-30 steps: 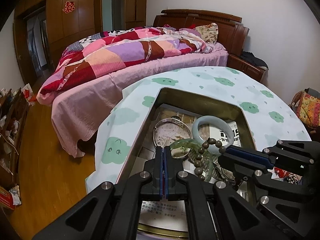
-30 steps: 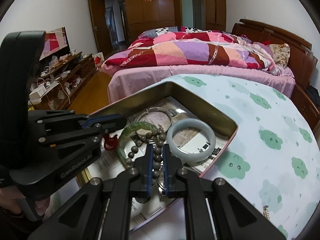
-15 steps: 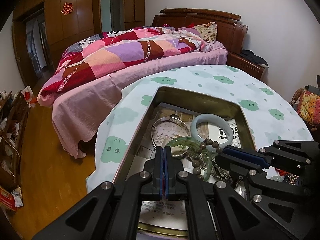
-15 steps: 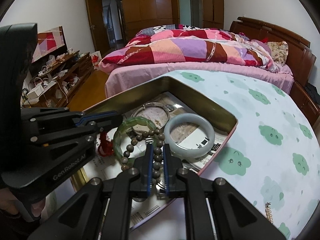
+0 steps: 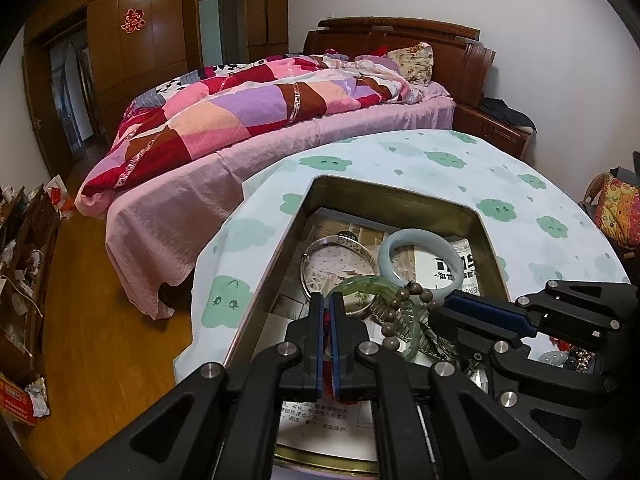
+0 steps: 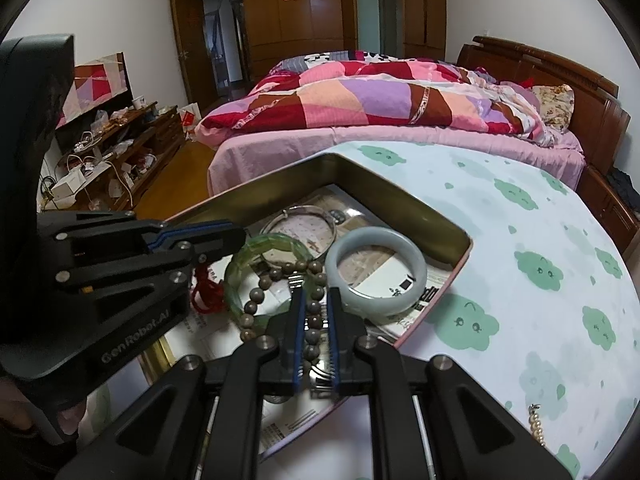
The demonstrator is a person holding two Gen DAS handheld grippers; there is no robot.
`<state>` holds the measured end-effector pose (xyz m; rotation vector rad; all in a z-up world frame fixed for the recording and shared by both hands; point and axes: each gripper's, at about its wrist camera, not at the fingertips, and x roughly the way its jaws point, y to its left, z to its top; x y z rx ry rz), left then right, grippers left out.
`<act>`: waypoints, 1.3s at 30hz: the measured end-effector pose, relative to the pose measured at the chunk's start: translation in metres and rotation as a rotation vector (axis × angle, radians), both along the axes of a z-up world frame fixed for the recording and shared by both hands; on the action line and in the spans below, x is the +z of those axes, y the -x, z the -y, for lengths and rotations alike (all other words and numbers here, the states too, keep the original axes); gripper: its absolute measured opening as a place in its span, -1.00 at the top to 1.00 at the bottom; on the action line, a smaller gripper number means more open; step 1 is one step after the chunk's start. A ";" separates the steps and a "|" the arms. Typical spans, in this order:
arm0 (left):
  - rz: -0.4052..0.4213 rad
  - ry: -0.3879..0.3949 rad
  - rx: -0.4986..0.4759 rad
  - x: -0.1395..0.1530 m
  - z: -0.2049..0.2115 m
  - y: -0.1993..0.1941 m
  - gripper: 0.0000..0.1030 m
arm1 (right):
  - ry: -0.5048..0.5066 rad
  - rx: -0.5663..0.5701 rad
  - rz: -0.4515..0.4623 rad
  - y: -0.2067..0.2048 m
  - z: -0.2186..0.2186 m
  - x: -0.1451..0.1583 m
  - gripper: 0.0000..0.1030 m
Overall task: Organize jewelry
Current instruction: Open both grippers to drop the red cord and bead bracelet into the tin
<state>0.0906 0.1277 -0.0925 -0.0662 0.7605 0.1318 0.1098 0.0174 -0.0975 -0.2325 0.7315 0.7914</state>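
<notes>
A gold metal tin [image 5: 396, 196] [image 6: 384, 184] on the table holds a pale jade bangle [image 5: 424, 260] [image 6: 376, 268], a green bangle [image 5: 412, 320] [image 6: 236, 276], a silver bangle [image 5: 340, 268] [image 6: 304, 216] and a brown bead bracelet [image 5: 408, 296] [image 6: 256, 304]. My left gripper [image 5: 327, 308] [image 6: 224, 236] is shut on a red cord [image 6: 206, 292] over the tin's near left part. My right gripper [image 6: 315, 304] [image 5: 452, 312] is shut on the bead bracelet over the tin.
The table wears a white cloth with green clouds [image 6: 540, 264]. A pearl piece [image 6: 536, 424] lies on it at the right. More jewelry [image 5: 568, 356] lies by the right gripper. A bed [image 5: 260, 112] stands close behind, shelves [image 6: 104, 160] to the left.
Both grippers have drawn slightly back and up over the tin. My right gripper's fingers have spread a little around the beads; the left stays shut on the red cord.
</notes>
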 end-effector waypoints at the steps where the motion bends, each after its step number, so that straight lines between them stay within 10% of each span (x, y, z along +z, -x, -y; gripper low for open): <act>1: 0.002 0.000 -0.002 0.000 0.000 0.000 0.94 | -0.003 -0.004 0.003 0.000 0.001 0.000 0.54; 5: 0.002 -0.003 -0.002 0.000 0.002 0.001 0.86 | -0.015 -0.010 0.012 0.002 0.003 0.001 0.26; 18: 0.067 -0.028 0.005 0.017 0.009 0.010 -0.31 | -0.022 -0.028 0.050 0.007 0.006 0.004 -0.10; 39: 0.100 -0.043 0.034 0.036 0.014 0.027 -0.32 | -0.047 -0.087 0.087 0.015 0.035 0.020 -0.35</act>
